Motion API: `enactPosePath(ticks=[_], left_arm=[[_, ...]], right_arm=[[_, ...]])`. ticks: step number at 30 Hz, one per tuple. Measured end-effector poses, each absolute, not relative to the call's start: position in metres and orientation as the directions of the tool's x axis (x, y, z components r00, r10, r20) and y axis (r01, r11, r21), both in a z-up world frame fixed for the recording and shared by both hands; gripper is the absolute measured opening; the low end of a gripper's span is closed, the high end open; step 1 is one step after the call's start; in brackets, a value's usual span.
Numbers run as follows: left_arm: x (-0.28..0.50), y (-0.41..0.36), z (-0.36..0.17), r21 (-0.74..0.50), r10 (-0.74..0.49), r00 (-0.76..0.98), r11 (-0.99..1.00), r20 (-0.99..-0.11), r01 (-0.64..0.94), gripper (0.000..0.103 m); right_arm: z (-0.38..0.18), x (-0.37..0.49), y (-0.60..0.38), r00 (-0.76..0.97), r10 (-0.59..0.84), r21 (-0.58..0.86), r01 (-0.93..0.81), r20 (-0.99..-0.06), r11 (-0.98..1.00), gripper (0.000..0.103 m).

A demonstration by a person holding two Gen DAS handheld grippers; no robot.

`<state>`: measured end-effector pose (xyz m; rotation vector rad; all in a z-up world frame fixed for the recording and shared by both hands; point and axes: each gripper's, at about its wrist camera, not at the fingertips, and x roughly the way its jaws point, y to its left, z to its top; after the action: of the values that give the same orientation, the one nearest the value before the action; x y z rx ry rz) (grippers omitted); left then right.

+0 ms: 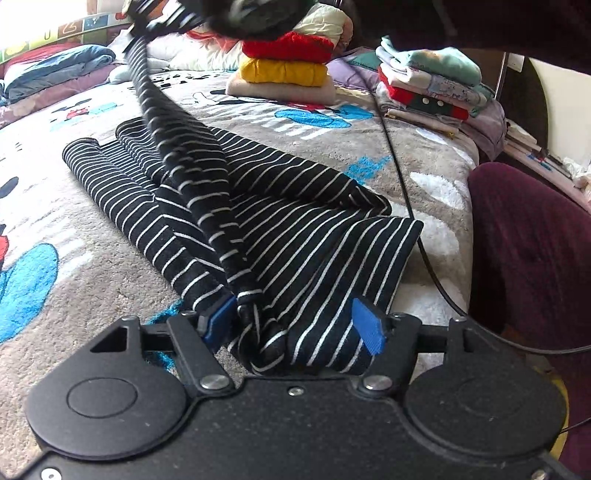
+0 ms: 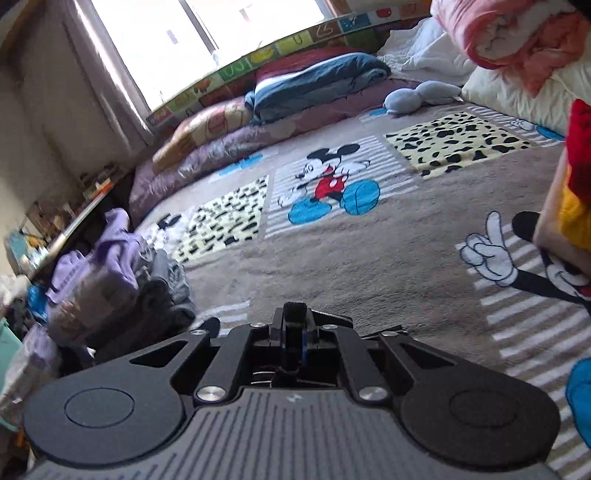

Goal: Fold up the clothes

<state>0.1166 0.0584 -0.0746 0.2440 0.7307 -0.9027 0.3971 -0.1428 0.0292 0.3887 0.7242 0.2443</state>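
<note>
A black garment with thin white stripes (image 1: 280,206) lies partly folded on the cartoon-print blanket (image 1: 74,206). My left gripper (image 1: 293,321) is open, its blue pads either side of the garment's bunched near end. A striped sleeve (image 1: 177,140) rises taut from there to the top left, where my right gripper (image 1: 147,18) is shut on its far end, lifted above the bed. In the right wrist view my right gripper (image 2: 293,325) is closed with only a dark sliver between the fingers, facing the blanket (image 2: 369,266).
A stack of folded red, yellow and cream clothes (image 1: 288,70) and a second folded pile (image 1: 432,85) sit at the bed's far side. A black cable (image 1: 402,184) runs over the blanket. A maroon chair (image 1: 528,258) stands right. Unfolded purple and grey clothes (image 2: 118,273) lie left.
</note>
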Motion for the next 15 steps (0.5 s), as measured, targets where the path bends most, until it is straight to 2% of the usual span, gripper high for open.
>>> enactPosePath(ticks=[15], left_arm=[[0.124, 0.063, -0.078, -0.145, -0.659, 0.368, 0.589, -0.656, 0.795, 0.068]], right_arm=[[-0.039, 0.448, -0.076, 0.638, 0.289, 0.298, -0.096, -0.714, 0.950, 0.009]])
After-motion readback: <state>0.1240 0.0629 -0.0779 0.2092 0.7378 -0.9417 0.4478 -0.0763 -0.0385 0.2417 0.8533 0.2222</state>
